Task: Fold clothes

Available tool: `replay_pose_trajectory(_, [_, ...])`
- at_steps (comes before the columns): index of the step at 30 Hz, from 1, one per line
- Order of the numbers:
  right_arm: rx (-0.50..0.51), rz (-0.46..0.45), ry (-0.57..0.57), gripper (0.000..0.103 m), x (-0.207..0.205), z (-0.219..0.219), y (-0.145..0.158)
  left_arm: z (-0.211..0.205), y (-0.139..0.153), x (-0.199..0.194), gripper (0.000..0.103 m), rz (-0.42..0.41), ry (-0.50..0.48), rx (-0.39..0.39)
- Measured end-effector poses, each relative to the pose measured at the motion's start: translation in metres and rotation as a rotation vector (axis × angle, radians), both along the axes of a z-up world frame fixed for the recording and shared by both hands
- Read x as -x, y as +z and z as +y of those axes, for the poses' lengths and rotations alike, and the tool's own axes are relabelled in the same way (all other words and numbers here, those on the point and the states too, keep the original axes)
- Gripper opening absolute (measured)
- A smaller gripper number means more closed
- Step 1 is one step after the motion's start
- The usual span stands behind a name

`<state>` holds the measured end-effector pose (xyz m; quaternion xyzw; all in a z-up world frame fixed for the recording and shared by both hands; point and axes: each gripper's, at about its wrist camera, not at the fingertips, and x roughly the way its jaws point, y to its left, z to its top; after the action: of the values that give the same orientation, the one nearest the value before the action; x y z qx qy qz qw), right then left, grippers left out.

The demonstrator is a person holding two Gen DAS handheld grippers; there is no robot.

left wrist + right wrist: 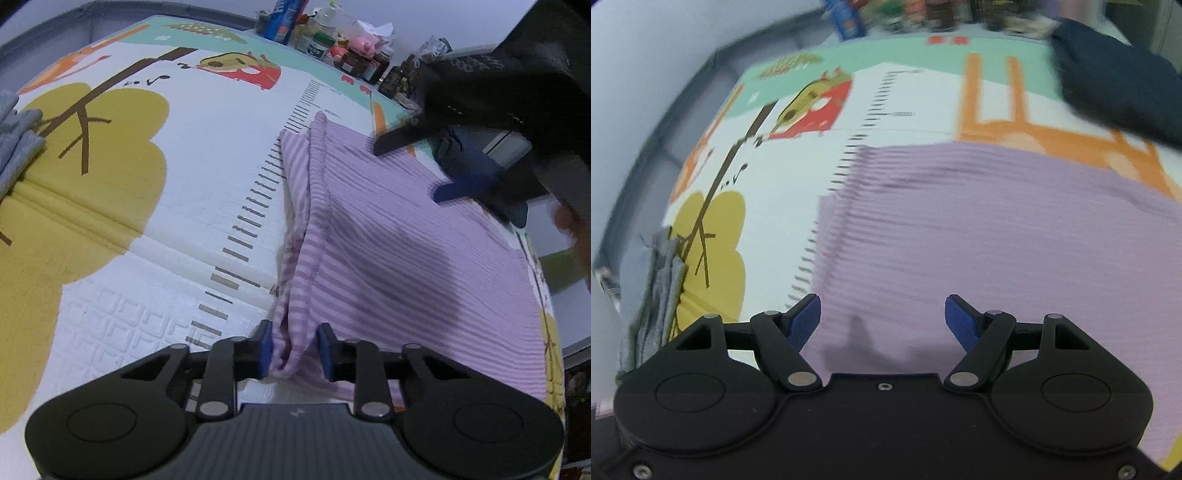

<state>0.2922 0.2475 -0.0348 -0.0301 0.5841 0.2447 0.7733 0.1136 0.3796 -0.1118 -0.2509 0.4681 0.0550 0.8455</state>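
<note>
Softly striped, the purple shirt [388, 229] lies flat on the play mat [155, 206], near its right edge. It looks light and floppy. The left gripper [294, 349] pinches its folded left edge. The right gripper [882, 319] hangs wide apart above it. Grab hems and corners, not the middle.

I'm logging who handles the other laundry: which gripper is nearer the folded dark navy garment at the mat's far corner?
Right. The right gripper hovers open just beside the dark navy garment, over the purple striped garment. The left gripper is farther back, clamped on the purple garment's near edge.
</note>
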Motion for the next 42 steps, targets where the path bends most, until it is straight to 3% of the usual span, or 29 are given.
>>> replay_pose_trajectory(6, [0.097,0.067,0.062,0.073,-0.041,0.069,-0.022,0.0,0.008,0.001,0.022,-0.033,0.02,0.02])
replay_pose_trajectory(13, [0.196,0.085,0.131,0.072,-0.052,0.113,-0.042,-0.002,0.022,0.0,0.021,-0.084,0.027,0.039])
replay_pose_trajectory(15, [0.204,0.097,0.148,0.067,-0.051,0.119,-0.044,-0.004,0.025,-0.001,0.021,-0.098,0.024,0.045])
replay_pose_trajectory(16, [0.207,0.108,0.159,0.059,-0.051,0.123,-0.047,-0.005,0.026,-0.001,0.021,-0.102,0.022,0.045])
replay_pose_trajectory(17, [0.212,0.118,0.169,0.041,-0.052,0.126,-0.049,-0.006,0.027,-0.001,0.021,-0.104,0.02,0.046])
replay_pose_trajectory(19, [0.236,0.134,0.176,0.026,-0.051,0.13,-0.055,-0.008,0.027,-0.002,0.021,-0.108,0.018,0.051])
replay_pose_trajectory(24, [0.265,0.131,0.185,0.032,-0.051,0.139,-0.063,-0.009,0.028,-0.001,0.021,-0.119,0.024,0.06])
replay_pose_trajectory(27, [0.294,0.111,0.196,0.045,-0.048,0.146,-0.063,-0.007,0.027,0.0,0.021,-0.121,0.032,0.071])
replay_pose_trajectory(31, [0.373,0.046,0.211,0.045,-0.042,0.157,-0.064,-0.006,0.027,0.002,0.021,-0.129,0.037,0.079])
replay_pose_trajectory(42, [0.486,0.006,0.225,0.043,-0.039,0.175,-0.08,-0.008,0.034,0.006,0.02,-0.171,0.031,0.095])
